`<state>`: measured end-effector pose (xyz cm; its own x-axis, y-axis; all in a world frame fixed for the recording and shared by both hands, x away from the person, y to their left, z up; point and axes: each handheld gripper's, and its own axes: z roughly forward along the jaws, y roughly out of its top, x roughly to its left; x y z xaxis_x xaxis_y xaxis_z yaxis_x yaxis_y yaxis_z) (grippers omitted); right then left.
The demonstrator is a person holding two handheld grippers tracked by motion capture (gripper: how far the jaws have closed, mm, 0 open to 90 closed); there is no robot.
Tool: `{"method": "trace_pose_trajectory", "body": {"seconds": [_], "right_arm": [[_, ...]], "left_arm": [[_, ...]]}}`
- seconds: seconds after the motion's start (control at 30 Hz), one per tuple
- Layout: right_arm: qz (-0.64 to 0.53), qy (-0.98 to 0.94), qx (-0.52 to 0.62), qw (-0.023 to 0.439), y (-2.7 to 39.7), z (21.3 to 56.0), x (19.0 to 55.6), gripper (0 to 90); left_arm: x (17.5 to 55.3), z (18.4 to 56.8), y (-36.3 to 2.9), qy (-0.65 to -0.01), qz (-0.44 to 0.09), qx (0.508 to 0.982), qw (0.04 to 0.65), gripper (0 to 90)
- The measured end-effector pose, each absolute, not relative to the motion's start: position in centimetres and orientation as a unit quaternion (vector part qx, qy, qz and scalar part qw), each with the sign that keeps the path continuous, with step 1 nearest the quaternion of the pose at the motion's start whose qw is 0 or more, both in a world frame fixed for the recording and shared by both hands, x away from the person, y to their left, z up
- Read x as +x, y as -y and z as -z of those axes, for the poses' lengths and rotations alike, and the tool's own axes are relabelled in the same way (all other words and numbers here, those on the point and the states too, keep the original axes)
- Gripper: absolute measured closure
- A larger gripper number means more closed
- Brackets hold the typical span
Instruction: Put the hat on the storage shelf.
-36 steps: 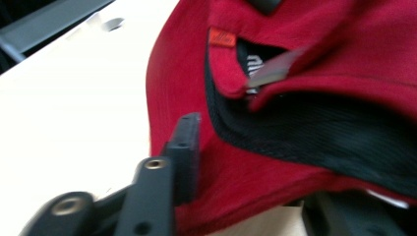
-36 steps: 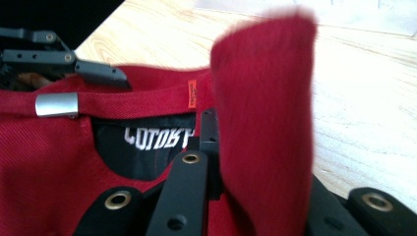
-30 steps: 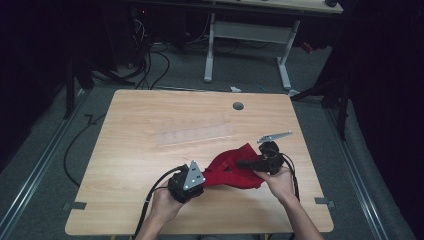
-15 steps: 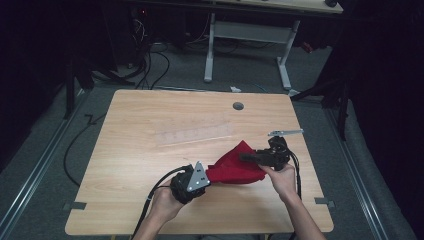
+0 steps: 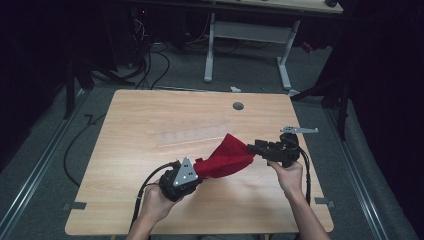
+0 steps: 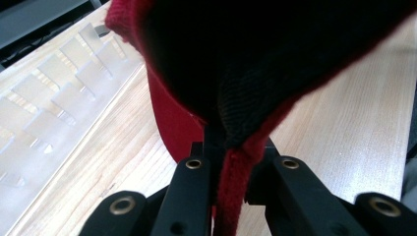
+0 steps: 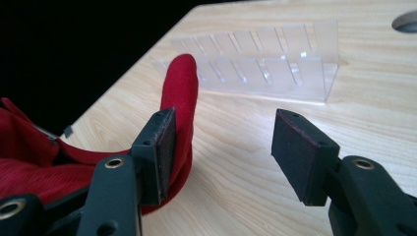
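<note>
Spanning both tools above the near half of the wooden desk (image 5: pixel 125 150): red knit cloth (image 5: pixel 227 159). Left tool (image 6: pixel 223 162) pressed together, pinching the cloth's hem. Right tool (image 7: pixel 223 147) spread wide, cloth draped against the outer face of one jaw. Clear plastic slotted rack (image 5: pixel 192 133) lying mid-desk, just beyond the cloth.

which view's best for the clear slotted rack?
Right gripper view: the clear slotted rack stands close and side-on past the open right gripper, slots distinct. High view shows it whole but faint against the table. Left gripper view catches part beside the red cloth.
</note>
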<state>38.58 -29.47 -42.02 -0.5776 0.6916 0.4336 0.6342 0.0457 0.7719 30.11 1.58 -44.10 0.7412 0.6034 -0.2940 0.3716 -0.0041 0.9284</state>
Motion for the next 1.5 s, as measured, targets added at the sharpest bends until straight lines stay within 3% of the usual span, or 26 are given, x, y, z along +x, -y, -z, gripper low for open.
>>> {"method": "trace_pose_trajectory", "body": {"seconds": [0.27, 0.67, 1.0, 1.5], "right_arm": [[-0.514, -0.708, 0.48, 0.072, 31.2, 42.8, 37.8, 39.0], [-0.386, -0.745, 0.519, 0.164, 31.1, 50.4, 37.4, 40.7], [-0.329, -0.751, 0.527, 0.224, 31.3, 53.0, 36.6, 39.9], [-0.319, -0.754, 0.525, 0.234, 31.2, 53.0, 36.6, 37.6]], "left_arm": [[30.9, 43.6, -3.3, -0.381, -0.093, 0.664, 0.637, 83.8], [32.3, 42.5, -5.1, -0.424, -0.098, 0.606, 0.666, 83.7], [33.6, 42.3, -5.3, -0.445, -0.092, 0.582, 0.674, 83.7], [36.2, 40.5, -6.6, -0.478, -0.094, 0.546, 0.681, 83.8]]}}
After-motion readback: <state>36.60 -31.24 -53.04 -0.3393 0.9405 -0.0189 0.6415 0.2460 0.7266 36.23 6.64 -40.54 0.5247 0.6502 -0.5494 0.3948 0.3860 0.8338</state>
